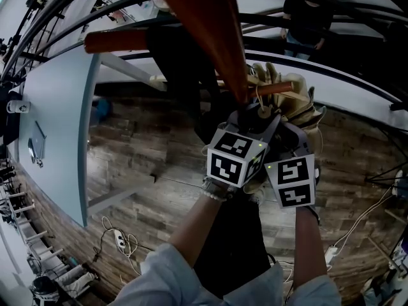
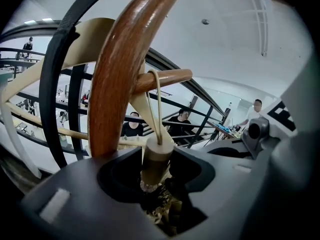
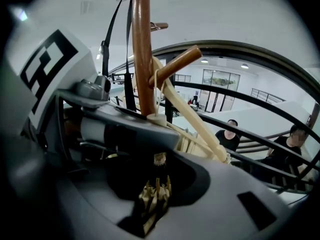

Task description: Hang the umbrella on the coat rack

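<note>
The coat rack's brown wooden pole (image 1: 217, 37) rises in front of me, with a short peg (image 1: 277, 89) on its right. The umbrella's beige handle (image 2: 156, 159) stands upright under that peg (image 2: 165, 79), and its cord loop (image 2: 159, 104) lies over the peg. My left gripper (image 2: 157, 184) is open, with dark gaps on both sides of the handle between its jaws. Just below, my right gripper (image 3: 155, 189) is shut on the umbrella's gold ribs (image 3: 152, 196). The folded black canopy (image 1: 236, 247) hangs down between the person's forearms.
A beige bag (image 1: 290, 104) with straps hangs on the rack behind the peg. A grey-blue table (image 1: 57, 126) stands at the left. Cables and a power strip (image 1: 118, 238) lie on the wooden floor. Dark railings and people (image 1: 309, 18) are beyond.
</note>
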The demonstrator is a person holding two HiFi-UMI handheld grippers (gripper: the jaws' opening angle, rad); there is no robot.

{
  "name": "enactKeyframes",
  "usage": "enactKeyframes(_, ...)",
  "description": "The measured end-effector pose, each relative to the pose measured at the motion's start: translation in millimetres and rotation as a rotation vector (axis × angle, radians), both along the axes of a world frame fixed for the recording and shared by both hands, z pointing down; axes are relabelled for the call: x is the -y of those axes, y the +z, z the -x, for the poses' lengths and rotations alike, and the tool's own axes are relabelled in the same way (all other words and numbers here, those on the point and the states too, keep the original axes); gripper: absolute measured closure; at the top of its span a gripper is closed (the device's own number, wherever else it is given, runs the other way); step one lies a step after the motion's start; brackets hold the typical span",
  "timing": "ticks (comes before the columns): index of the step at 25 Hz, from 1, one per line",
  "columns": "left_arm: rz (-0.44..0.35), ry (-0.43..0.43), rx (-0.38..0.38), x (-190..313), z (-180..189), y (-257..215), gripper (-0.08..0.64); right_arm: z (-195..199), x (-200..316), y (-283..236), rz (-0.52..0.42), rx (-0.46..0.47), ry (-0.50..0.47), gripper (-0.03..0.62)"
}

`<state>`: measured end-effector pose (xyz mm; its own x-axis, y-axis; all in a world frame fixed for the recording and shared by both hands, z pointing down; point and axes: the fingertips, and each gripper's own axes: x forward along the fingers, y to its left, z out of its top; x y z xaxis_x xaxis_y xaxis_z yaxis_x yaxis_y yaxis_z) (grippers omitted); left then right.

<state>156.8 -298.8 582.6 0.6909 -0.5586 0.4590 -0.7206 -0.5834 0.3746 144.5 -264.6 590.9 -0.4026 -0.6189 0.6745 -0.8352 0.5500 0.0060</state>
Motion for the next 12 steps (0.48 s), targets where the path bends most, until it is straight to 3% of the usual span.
enactKeyframes(12, 0.004, -0.053, 0.033, -8, 18, -11, 0.379, 7, -13, -19, -0.016, 0.014, -0.024, 0.518)
